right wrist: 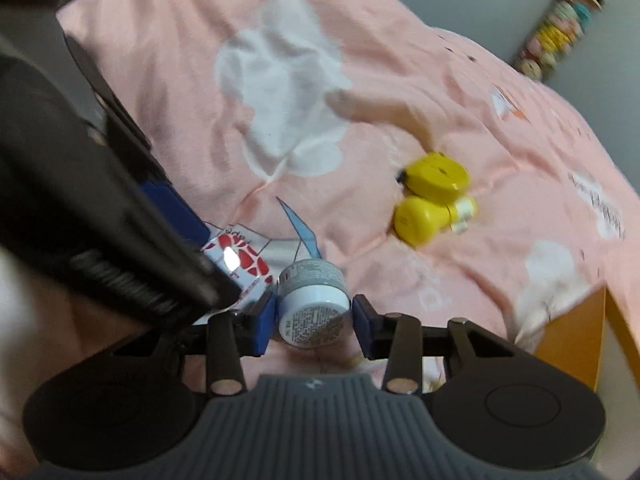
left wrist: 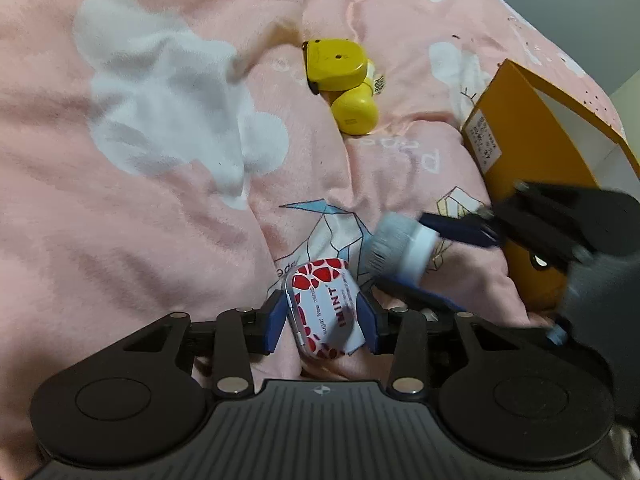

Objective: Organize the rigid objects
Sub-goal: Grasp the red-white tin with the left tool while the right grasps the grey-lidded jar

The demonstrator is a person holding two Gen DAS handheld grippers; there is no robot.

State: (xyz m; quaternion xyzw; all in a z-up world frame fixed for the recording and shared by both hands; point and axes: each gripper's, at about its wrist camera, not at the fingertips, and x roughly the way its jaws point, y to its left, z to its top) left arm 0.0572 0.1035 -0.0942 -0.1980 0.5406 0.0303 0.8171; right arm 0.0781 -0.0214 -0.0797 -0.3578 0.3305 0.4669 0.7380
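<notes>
My left gripper (left wrist: 322, 320) is shut on a red-and-white mint tin (left wrist: 324, 308), its blue pads against the tin's two sides just above the pink quilt. In the right wrist view the tin (right wrist: 240, 264) peeks out beside the left gripper's dark body. My right gripper (right wrist: 314, 320) is shut on a small white jar with a grey lid (right wrist: 314, 304). From the left wrist view, that jar (left wrist: 400, 244) hangs tilted between the right gripper's (left wrist: 404, 250) blue fingers, close to the right of the tin.
A yellow tape measure (left wrist: 336, 64) leans on a yellow bottle (left wrist: 354, 110) farther up the pink quilt (left wrist: 120, 220). An open orange box (left wrist: 520, 140) stands at the right, behind the right gripper. A blurred shelf (right wrist: 560, 32) stands beyond the bed.
</notes>
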